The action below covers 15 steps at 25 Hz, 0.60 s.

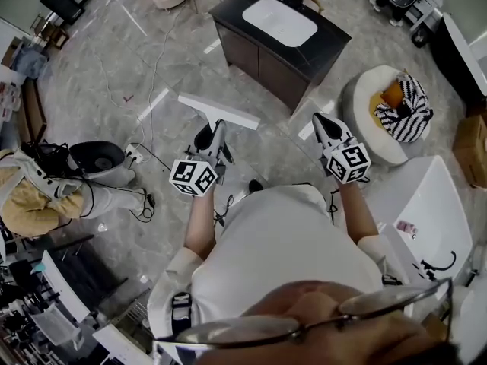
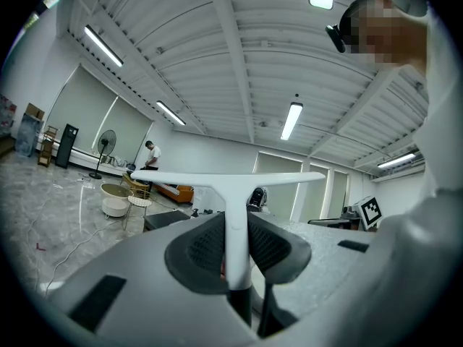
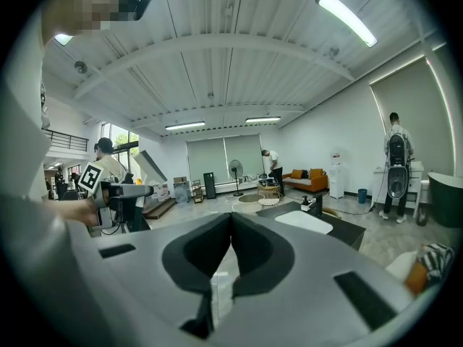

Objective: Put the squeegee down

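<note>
The left claw [image 2: 236,226] pinches the white squeegee [image 2: 230,181] by its handle; the right claw [image 3: 231,221] is pressed together.

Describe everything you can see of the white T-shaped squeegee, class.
The white T-shaped plastic-looking squeegee has a long straight blade bar across a slim stem, whose lower end looks dark. It is in the air, not set down: the dark fingers of the left gripper clamp the stem from both sides, with the bar crosswise ahead of them. In the head view it hangs above the grey floor, short of the dark washbasin cabinet. Nothing else touches it.
</note>
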Motion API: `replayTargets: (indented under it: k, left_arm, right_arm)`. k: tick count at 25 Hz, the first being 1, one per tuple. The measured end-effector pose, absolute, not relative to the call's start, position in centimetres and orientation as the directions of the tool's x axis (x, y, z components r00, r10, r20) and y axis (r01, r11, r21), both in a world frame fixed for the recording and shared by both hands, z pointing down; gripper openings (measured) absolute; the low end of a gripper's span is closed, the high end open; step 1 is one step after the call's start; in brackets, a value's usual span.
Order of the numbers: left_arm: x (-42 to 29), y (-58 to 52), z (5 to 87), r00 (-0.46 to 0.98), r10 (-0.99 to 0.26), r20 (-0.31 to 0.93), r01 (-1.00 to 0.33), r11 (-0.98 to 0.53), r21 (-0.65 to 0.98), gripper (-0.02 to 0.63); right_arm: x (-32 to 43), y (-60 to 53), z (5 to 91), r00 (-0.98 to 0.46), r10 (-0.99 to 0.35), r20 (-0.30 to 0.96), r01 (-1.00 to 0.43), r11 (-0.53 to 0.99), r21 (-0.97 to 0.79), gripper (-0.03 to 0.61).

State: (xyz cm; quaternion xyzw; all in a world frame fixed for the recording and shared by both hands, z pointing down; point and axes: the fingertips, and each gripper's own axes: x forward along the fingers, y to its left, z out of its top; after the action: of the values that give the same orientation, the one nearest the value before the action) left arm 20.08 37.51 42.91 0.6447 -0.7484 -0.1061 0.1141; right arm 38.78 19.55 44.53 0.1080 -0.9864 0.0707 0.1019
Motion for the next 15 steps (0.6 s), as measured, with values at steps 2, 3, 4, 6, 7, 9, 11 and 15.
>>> replayTargets:
  k: [2, 3, 4, 6, 7, 9, 11, 15]
  left_arm:
    - [19.8, 38.0, 43.1, -0.134, -0.99, 0.035, -0.941, 0.138, 0.308, 0.071]
    - [19.6, 38.3, 43.2, -0.13, -0.991, 0.036, -0.942, 0.135, 0.308, 0.071]
    - [19.4, 38.5, 43.3, -0.126, -0.991, 0.037, -0.942, 0.131, 0.308, 0.071]
    - [19.1, 38.8, 43.5, -0.117, -0.992, 0.039, -0.943, 0.123, 0.31, 0.071]
    - [19.0, 38.9, 43.6, -0.111, -0.993, 0.041, -0.943, 0.119, 0.312, 0.071]
    - [18.7, 39.2, 43.9, -0.101, -0.994, 0.048, -0.942, 0.111, 0.317, 0.071]
    - [18.3, 39.4, 44.1, -0.098, -0.994, 0.053, -0.941, 0.11, 0.321, 0.071]
    - [17.8, 39.5, 44.4, -0.106, -0.993, 0.054, -0.936, 0.118, 0.333, 0.071]
  right_arm:
    - [38.6, 20.0, 44.8, -0.954, -0.209, 0.217, -0.238, 0.964, -0.117, 0.005]
    - [38.6, 20.1, 44.9, -0.952, -0.216, 0.218, -0.245, 0.963, -0.116, 0.005]
    - [38.6, 20.1, 45.0, -0.95, -0.225, 0.218, -0.254, 0.96, -0.115, 0.005]
    - [38.6, 19.9, 45.1, -0.946, -0.242, 0.217, -0.272, 0.955, -0.121, 0.005]
    - [38.6, 19.8, 45.1, -0.944, -0.249, 0.216, -0.28, 0.952, -0.126, 0.005]
    - [38.4, 20.0, 45.1, -0.942, -0.256, 0.218, -0.288, 0.949, -0.128, 0.005]
    - [38.0, 20.4, 45.2, -0.942, -0.252, 0.222, -0.284, 0.95, -0.127, 0.005]
    - [37.2, 21.0, 45.7, -0.944, -0.23, 0.237, -0.265, 0.956, -0.127, 0.005]
